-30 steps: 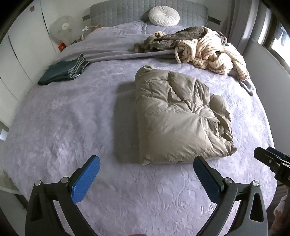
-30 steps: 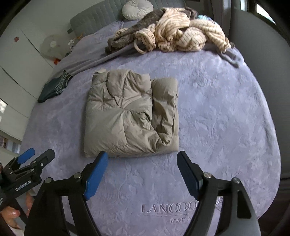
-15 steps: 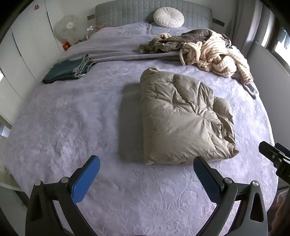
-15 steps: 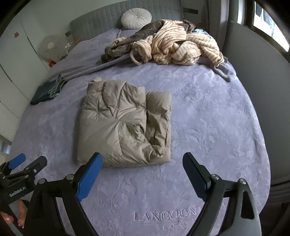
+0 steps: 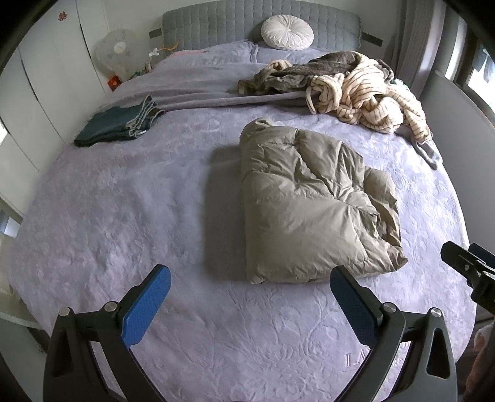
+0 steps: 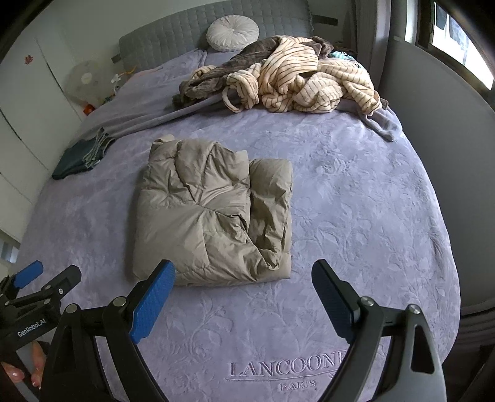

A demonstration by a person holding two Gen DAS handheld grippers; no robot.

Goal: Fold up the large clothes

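Note:
A beige puffer jacket (image 5: 309,204) lies folded into a thick rectangle in the middle of the lilac bedspread (image 5: 123,216); it also shows in the right wrist view (image 6: 213,213). My left gripper (image 5: 250,278) is open and empty, held above the near edge of the bed in front of the jacket. My right gripper (image 6: 243,272) is open and empty too, just short of the jacket's near edge. Each gripper shows at the edge of the other's view, the right one (image 5: 467,266) and the left one (image 6: 40,284).
A pile of unfolded clothes, striped cream and brown (image 5: 355,83), lies near the headboard (image 5: 216,27). A folded dark green garment (image 5: 117,123) sits at the far left of the bed. A round white cushion (image 5: 287,33), a fan (image 5: 114,52) and a grey wall (image 6: 439,130) on the right.
Both grippers have drawn back and risen a little from the folded jacket, so more of the bed and headboard shows. The jacket has not moved. Both grippers stay open.

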